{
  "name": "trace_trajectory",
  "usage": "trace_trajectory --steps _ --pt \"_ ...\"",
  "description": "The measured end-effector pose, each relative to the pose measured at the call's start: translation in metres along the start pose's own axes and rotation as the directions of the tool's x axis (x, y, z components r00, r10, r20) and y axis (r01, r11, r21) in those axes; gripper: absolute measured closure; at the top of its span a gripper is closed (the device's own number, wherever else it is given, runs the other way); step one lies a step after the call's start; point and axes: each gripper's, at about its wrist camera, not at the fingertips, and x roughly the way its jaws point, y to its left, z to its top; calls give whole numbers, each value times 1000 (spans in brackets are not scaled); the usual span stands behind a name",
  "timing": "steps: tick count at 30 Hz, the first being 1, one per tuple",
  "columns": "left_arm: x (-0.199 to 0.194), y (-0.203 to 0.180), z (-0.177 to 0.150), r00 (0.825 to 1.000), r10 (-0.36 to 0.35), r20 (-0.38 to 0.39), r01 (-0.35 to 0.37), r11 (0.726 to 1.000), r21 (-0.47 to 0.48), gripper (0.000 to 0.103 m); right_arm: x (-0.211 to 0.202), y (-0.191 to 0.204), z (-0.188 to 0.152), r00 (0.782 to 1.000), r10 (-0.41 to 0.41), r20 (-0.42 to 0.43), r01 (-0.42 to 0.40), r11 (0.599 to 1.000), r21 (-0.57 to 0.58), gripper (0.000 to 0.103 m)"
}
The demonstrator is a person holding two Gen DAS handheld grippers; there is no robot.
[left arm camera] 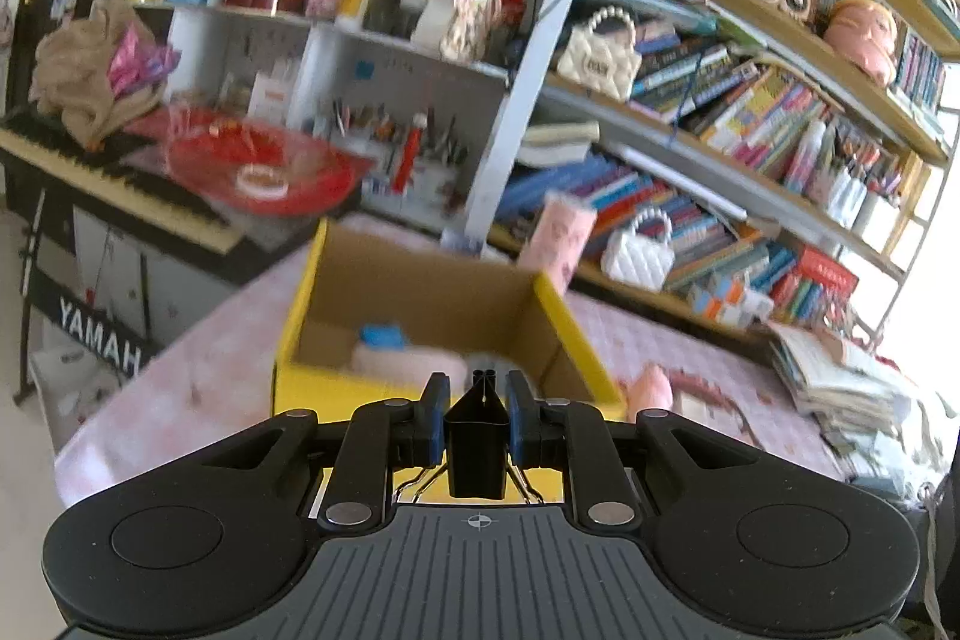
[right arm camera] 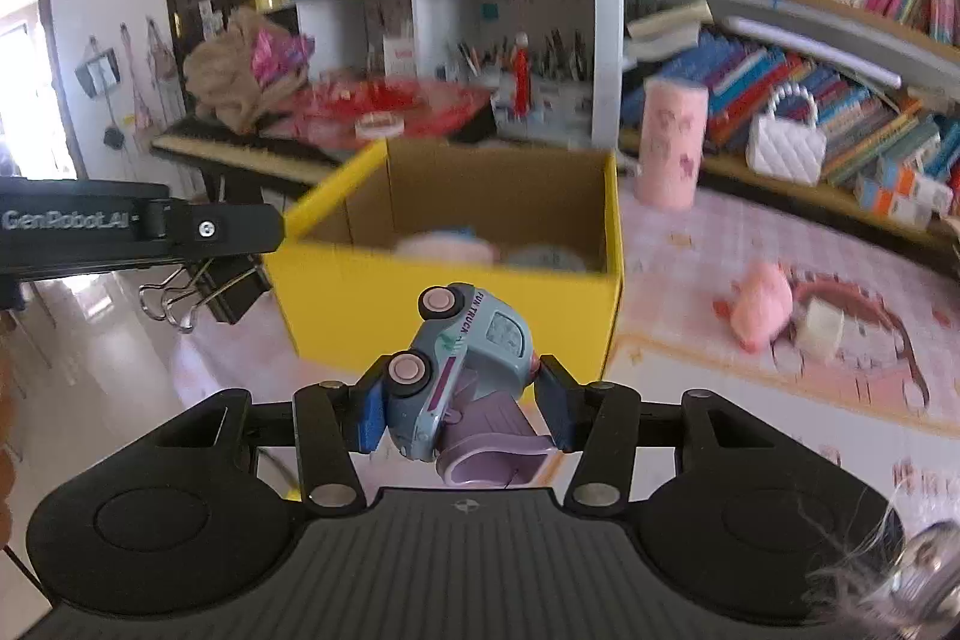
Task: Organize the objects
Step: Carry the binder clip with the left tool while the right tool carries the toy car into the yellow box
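Observation:
My left gripper point(left arm camera: 478, 400) is shut on a black binder clip point(left arm camera: 478, 442), whose wire handles point back toward the camera. It hovers just before the near wall of an open yellow cardboard box point(left arm camera: 336, 274). Inside the box lie a pink item with a blue cap point(left arm camera: 384, 340) and something grey. In the right wrist view, my right gripper point(right arm camera: 462, 412) is shut on a light blue toy truck point(right arm camera: 462, 358) with a purple bed, tilted nose up. It is held in front of the yellow box point(right arm camera: 450, 304). The left gripper point(right arm camera: 252, 244) with the clip point(right arm camera: 234, 292) enters from the left, beside the box.
On the pink mat right of the box stand a pink cylinder point(right arm camera: 669, 142), a pink plush toy point(right arm camera: 762, 304) and a small white block point(right arm camera: 822, 328). Crowded bookshelves point(right arm camera: 810, 58) run behind. A keyboard piano point(left arm camera: 120, 196) stands at left, a paper stack point(left arm camera: 840, 376) at right.

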Motion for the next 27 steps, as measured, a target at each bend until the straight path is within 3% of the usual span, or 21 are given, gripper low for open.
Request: trace_trajectory --steps 6,13,18,27 --pt "21 0 26 999 31 41 -31 1000 2 85 18 -9 38 998 19 67 -18 1000 -16 56" --pt "59 5 34 996 83 27 -82 996 -25 85 55 -22 70 996 32 87 -26 997 -68 56" --pt "86 10 32 993 119 -7 -119 992 -42 85 92 -31 77 998 43 44 -38 993 -107 56" --pt "128 15 17 980 165 -113 -170 985 -39 86 154 -46 75 990 81 -112 -98 983 -155 56"
